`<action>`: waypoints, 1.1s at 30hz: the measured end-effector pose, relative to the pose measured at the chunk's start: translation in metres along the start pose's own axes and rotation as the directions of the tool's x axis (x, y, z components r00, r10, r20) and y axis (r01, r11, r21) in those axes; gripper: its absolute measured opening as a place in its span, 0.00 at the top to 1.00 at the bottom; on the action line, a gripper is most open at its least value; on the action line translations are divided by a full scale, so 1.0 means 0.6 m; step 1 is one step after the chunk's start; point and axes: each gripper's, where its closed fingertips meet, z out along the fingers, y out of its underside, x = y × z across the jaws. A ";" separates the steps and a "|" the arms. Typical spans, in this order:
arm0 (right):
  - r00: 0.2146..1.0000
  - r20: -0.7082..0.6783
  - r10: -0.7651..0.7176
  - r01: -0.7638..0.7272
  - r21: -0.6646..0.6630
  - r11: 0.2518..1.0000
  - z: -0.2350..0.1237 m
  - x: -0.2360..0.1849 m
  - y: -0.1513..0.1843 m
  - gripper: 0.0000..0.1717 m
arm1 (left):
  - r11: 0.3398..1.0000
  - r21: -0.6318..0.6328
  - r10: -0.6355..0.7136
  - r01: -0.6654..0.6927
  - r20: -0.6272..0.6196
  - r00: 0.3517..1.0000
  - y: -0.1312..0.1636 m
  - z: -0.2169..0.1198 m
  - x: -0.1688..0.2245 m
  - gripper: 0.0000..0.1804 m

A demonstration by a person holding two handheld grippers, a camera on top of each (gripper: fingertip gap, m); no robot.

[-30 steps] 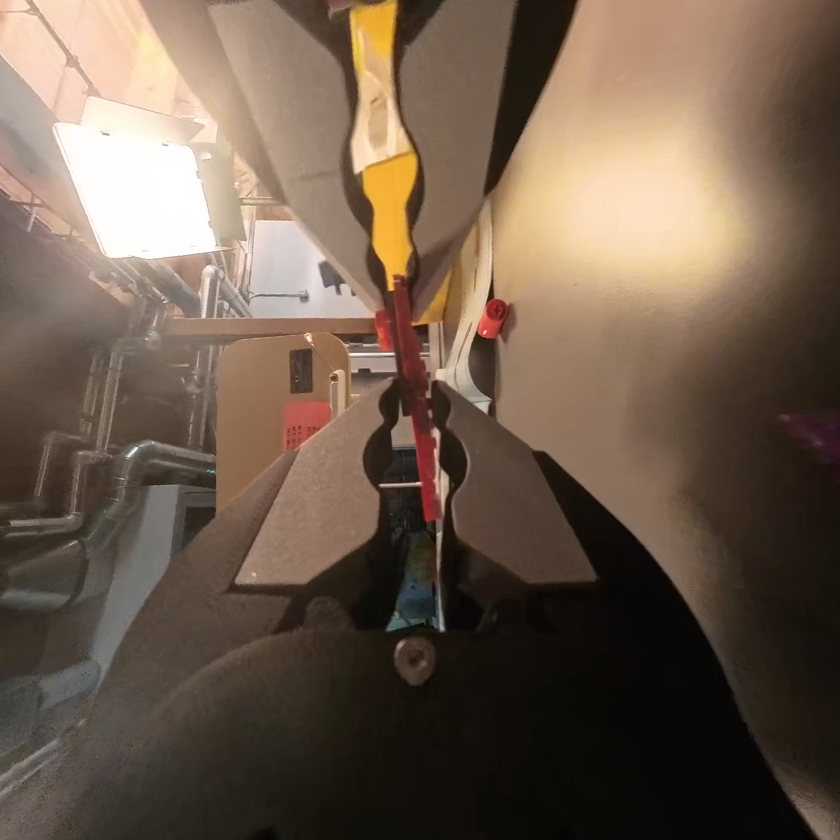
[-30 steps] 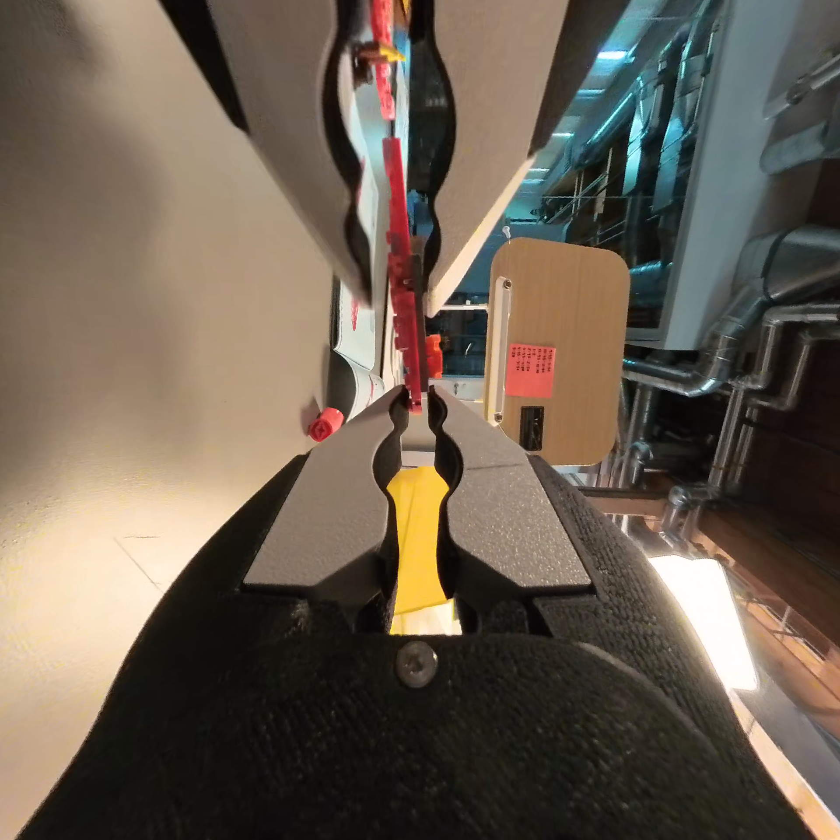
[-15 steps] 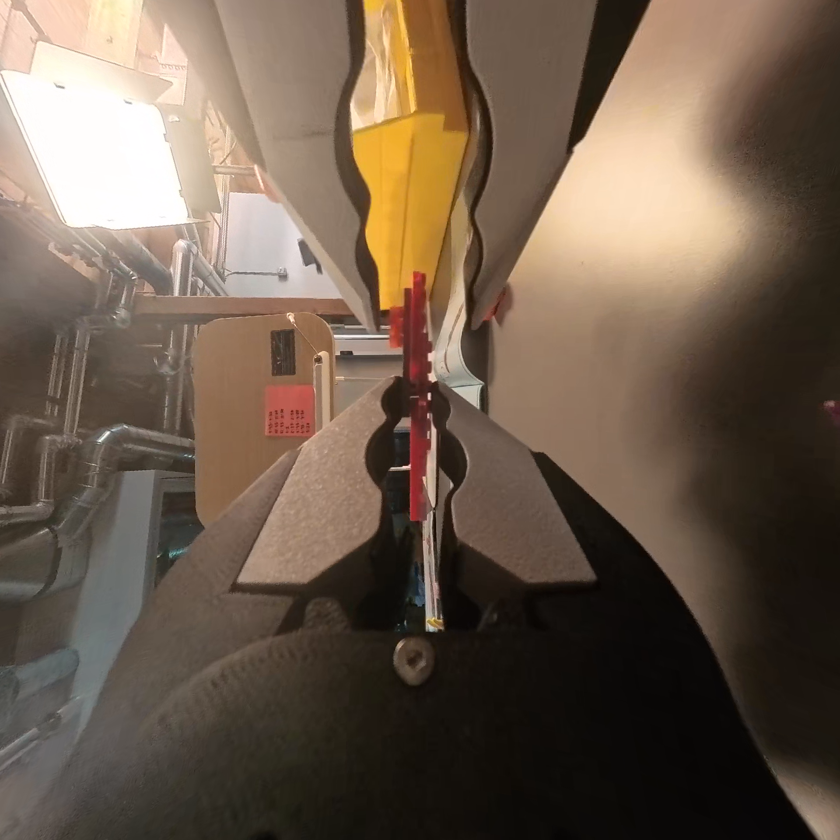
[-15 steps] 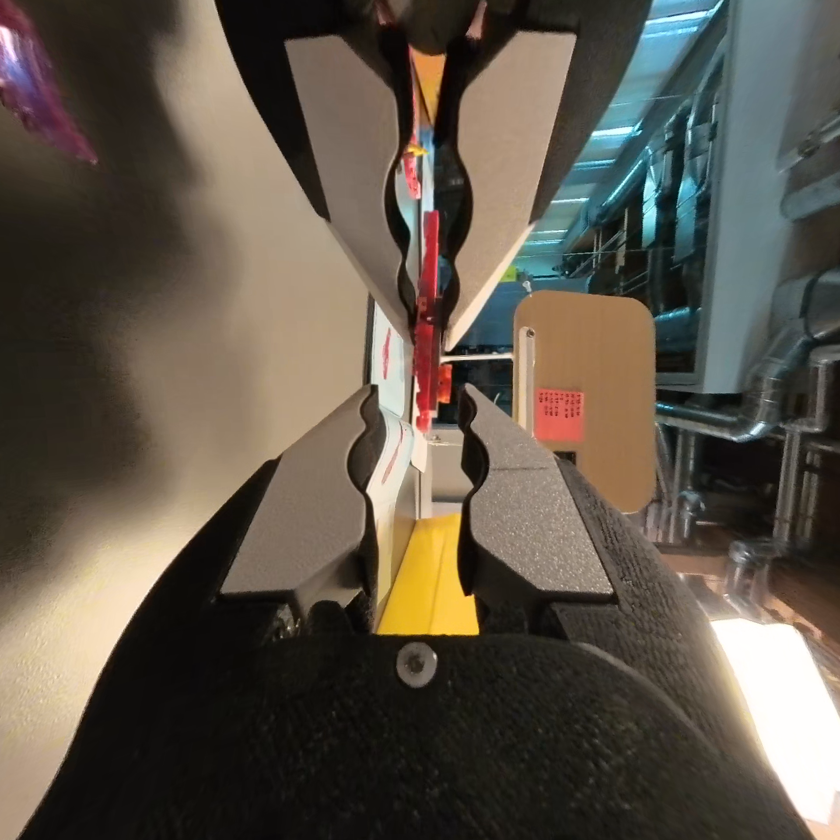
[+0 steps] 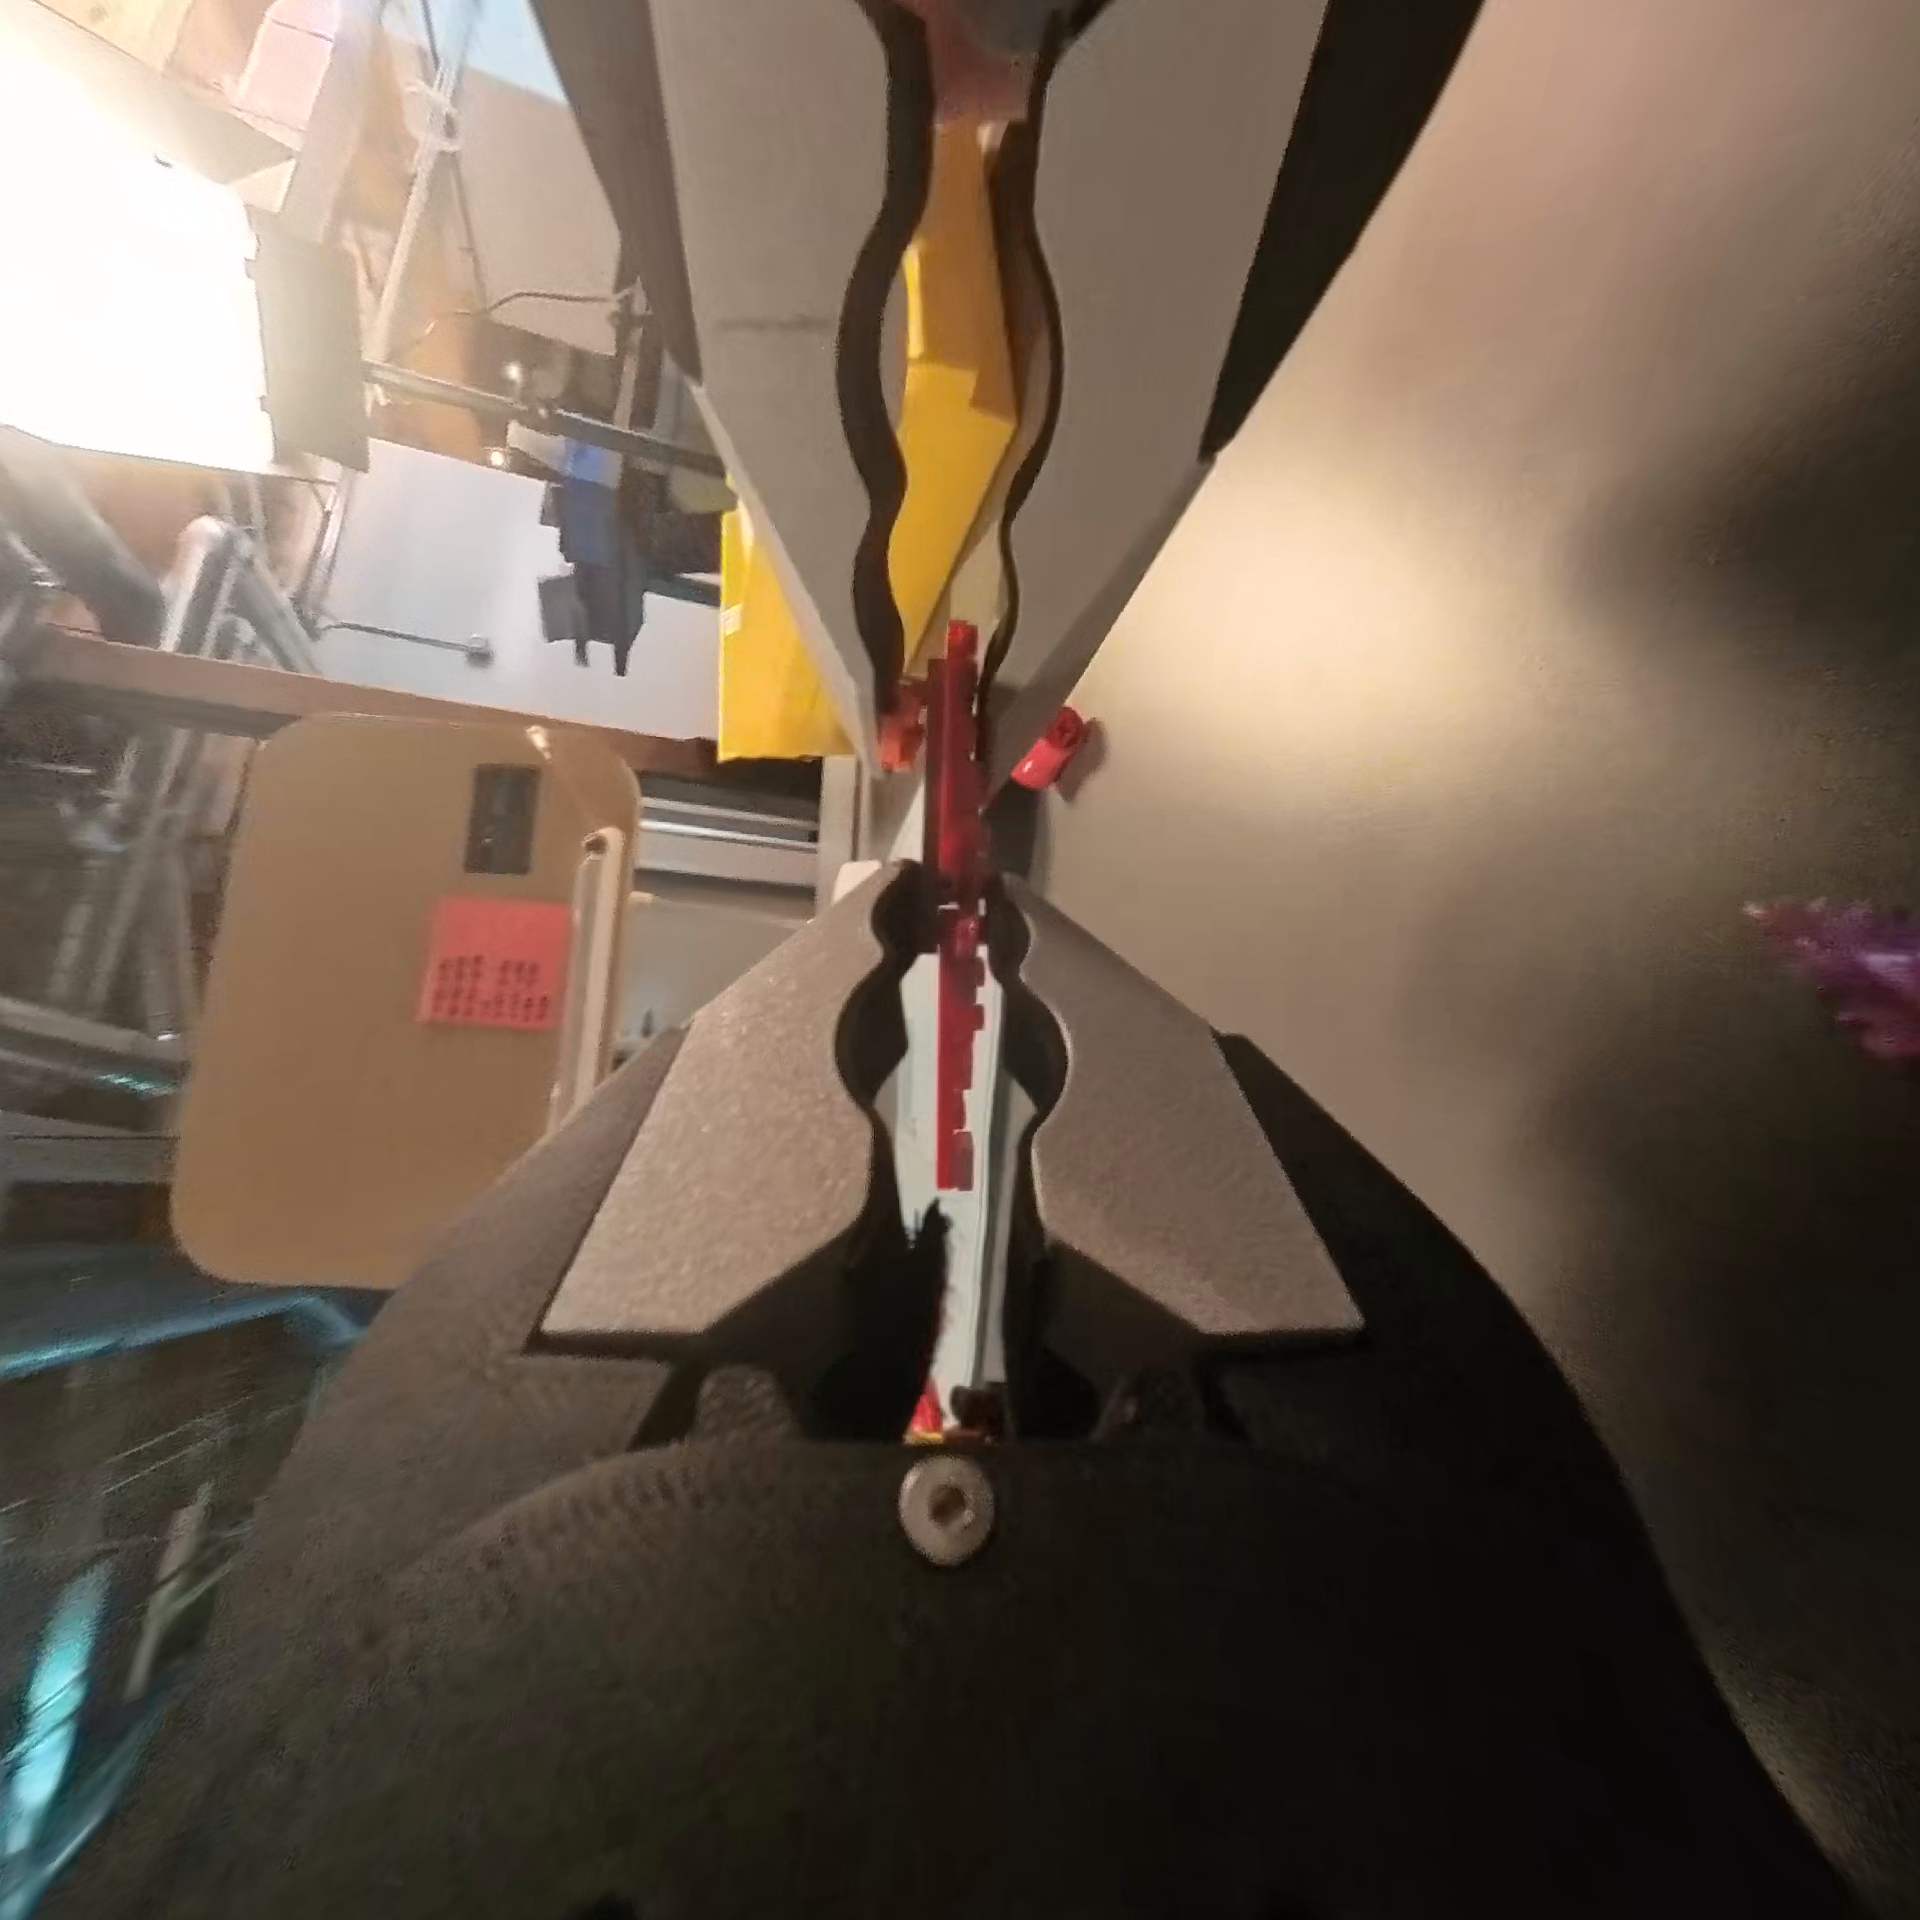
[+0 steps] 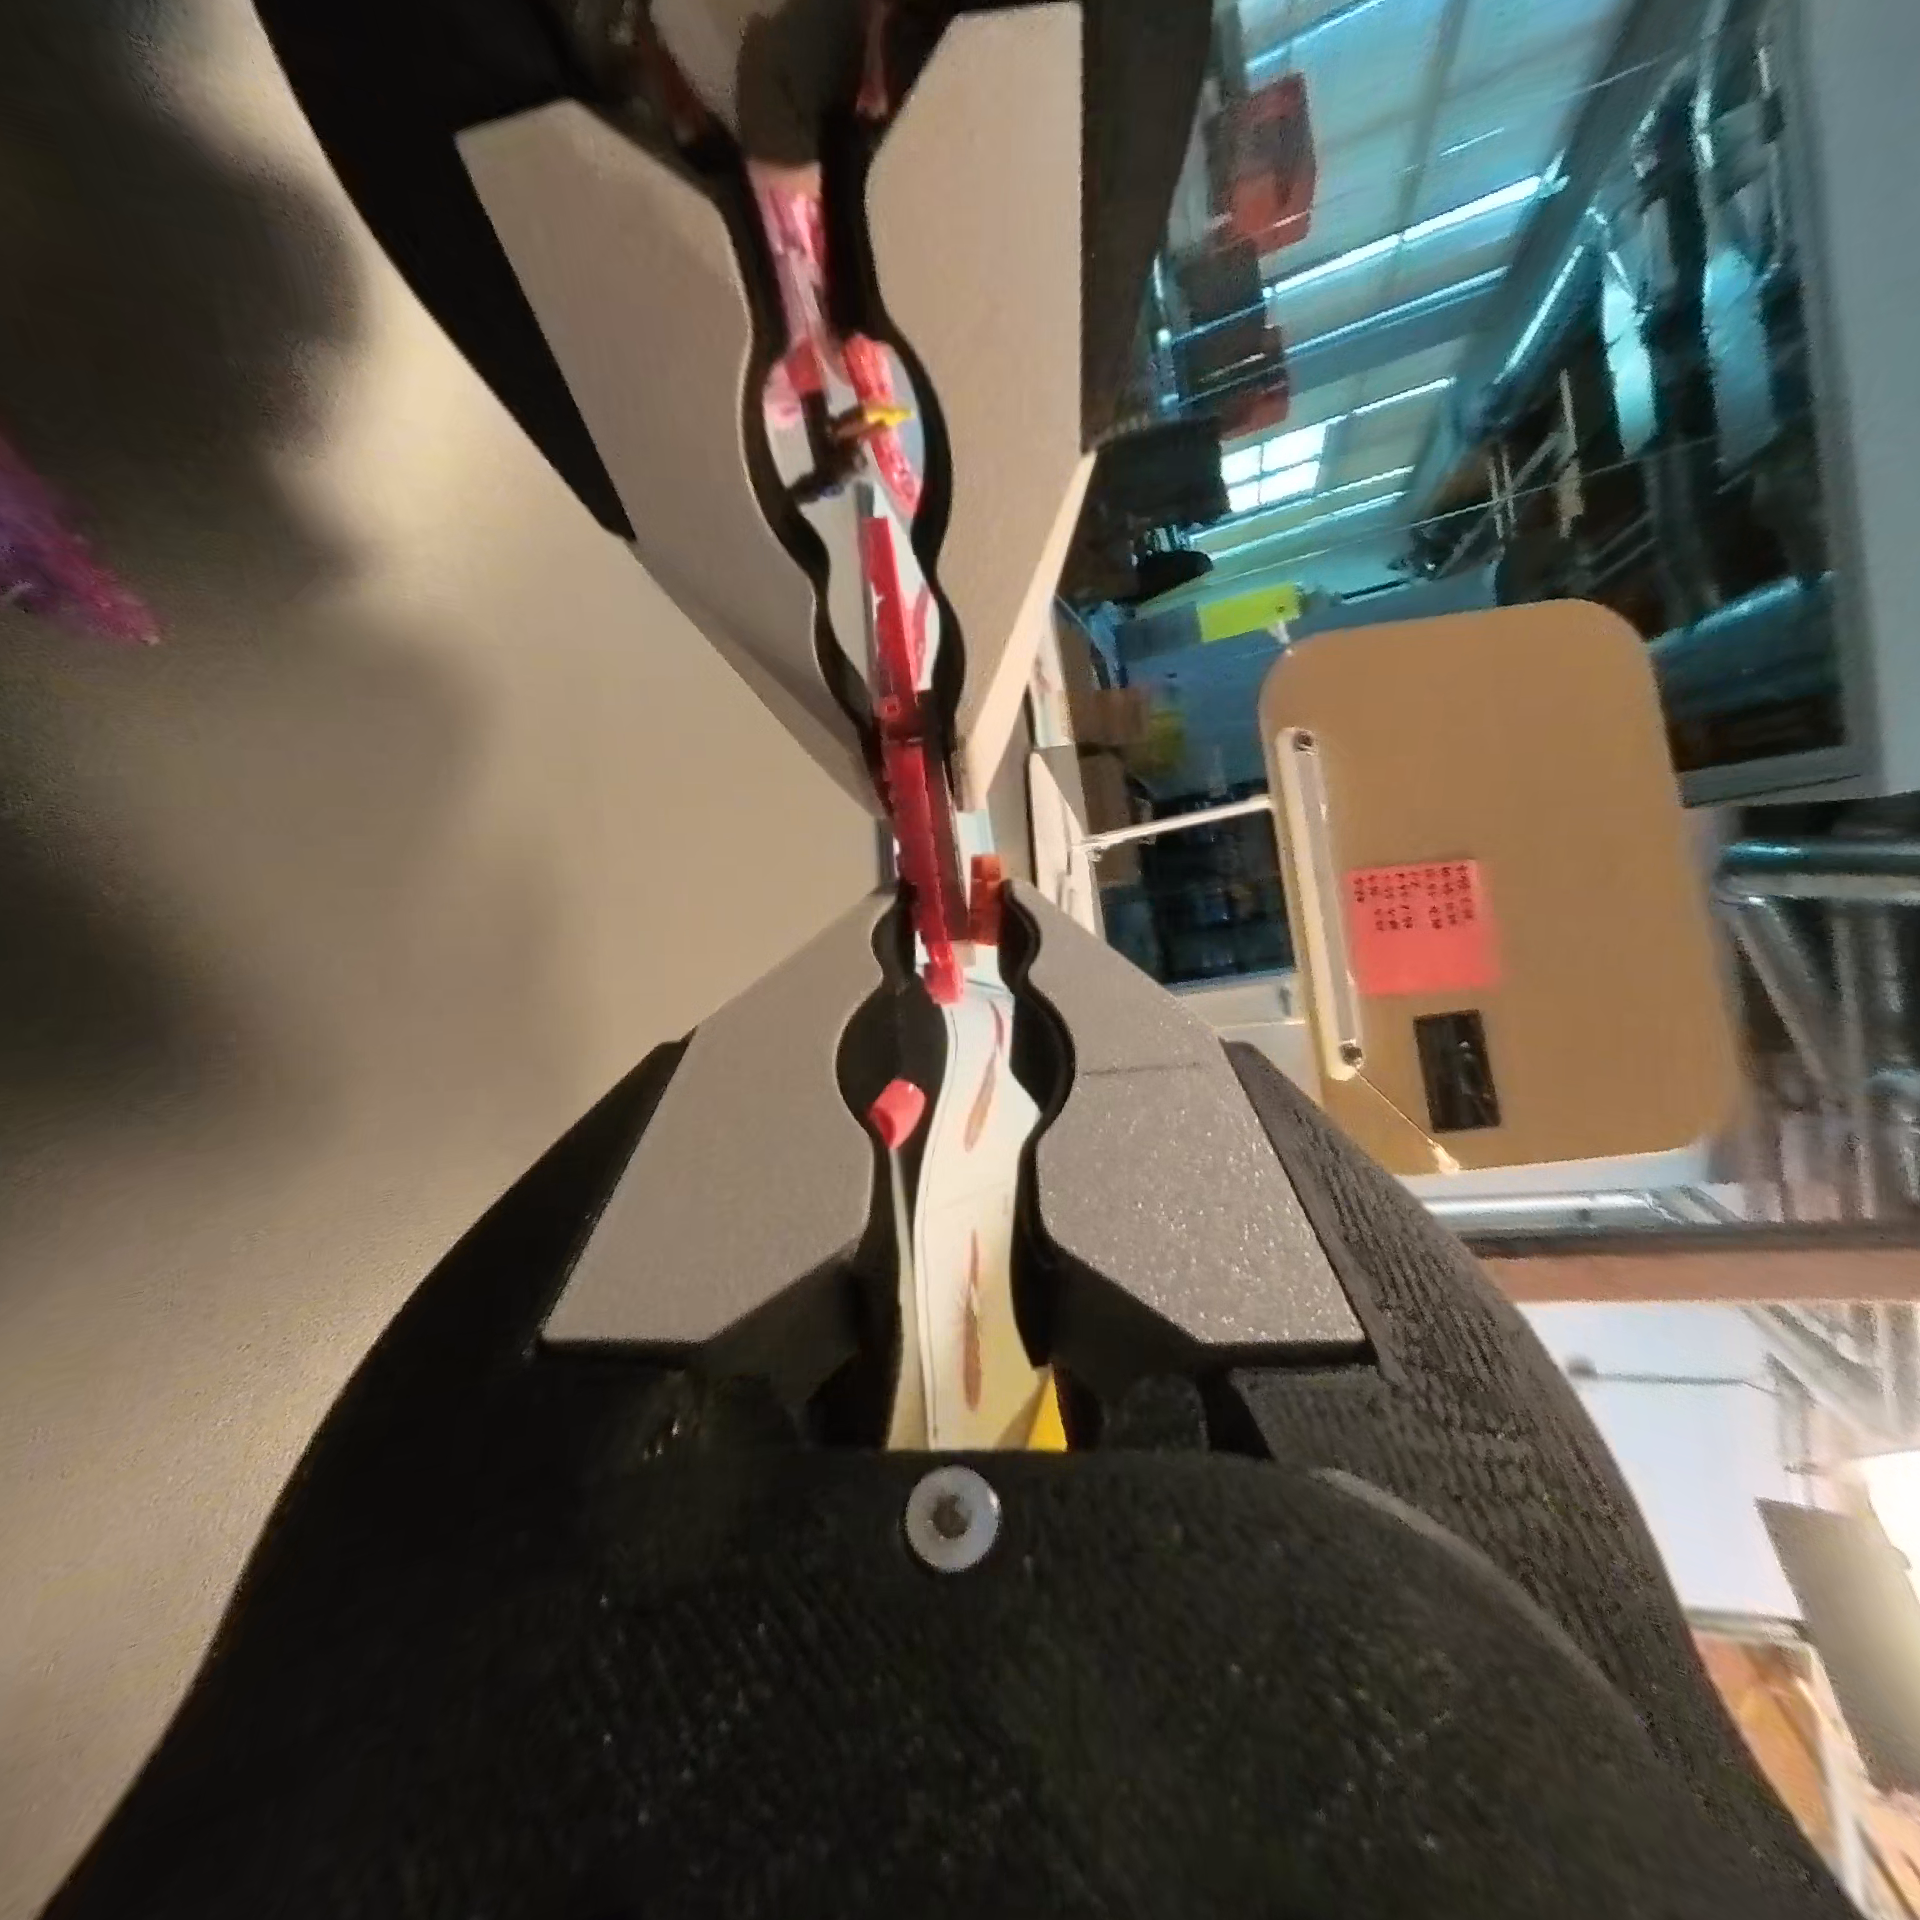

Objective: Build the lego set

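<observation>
Half a second back the right gripper (image 6: 954,914) stood wide around the end of the long red studded toy-brick strip (image 5: 958,821); its two grey fingers have since drawn in, and their tips now press on that end together with a small orange-red brick piece (image 6: 987,891) clipped to its side. Over the same span the left gripper (image 5: 961,891) has kept its narrow pinch on the opposite end of the strip, with both textured grey pads against the red plastic.

Seen from the left wrist, the strip runs from the near fingertips toward 12 o'clock, straight into the tips of the far gripper, so the two tools face each other nose to nose with the strip bridging them in the air beside the pale table surface (image 5: 1455,727).

A small red cylindrical brick (image 5: 1055,750) lies on that surface at about 1 o'clock from the strip. At 3 o'clock, a blurred purple spiky piece (image 5: 1849,966) rests well apart. A yellow flat box (image 5: 769,665) shows behind the far fingers at 11 o'clock, and a tan rounded board with a red sticker (image 5: 416,997) stands at 9 o'clock.
</observation>
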 end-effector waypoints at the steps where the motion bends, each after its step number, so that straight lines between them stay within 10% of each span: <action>1: 1.000 0.012 0.002 -0.002 0.004 1.000 0.000 -0.001 -0.001 0.93 | 1.000 0.011 -0.023 0.023 -0.013 1.000 0.000 -0.001 0.001 0.94; 33: 0.972 0.169 -0.167 0.162 0.042 0.986 0.004 -0.021 -0.005 0.93 | 0.992 0.013 -0.121 0.123 -0.121 0.985 0.002 -0.006 0.026 0.95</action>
